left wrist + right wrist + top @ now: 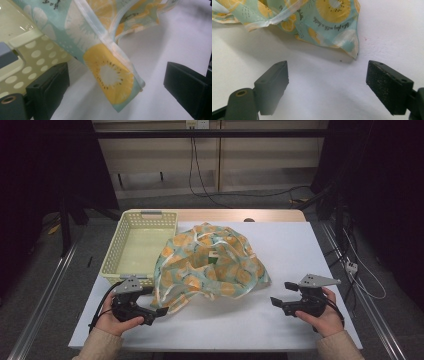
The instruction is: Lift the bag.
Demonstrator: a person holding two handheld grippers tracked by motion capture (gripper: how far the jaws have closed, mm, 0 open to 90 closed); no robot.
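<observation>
A crumpled cloth, pale green with orange fruit slices, lies in a heap at the middle of the white table. My left gripper is at the cloth's near left corner, open. In the left gripper view that corner hangs between the two spread jaws, touching neither. My right gripper is held open right of the cloth, a short gap away. In the right gripper view a pointed corner of the cloth lies just beyond the jaws, with bare table between them.
A pale yellow perforated basket stands at the left back of the table, with the cloth's left edge draped over its near right rim. Its wall is close to my left jaw. Cables hang behind the table.
</observation>
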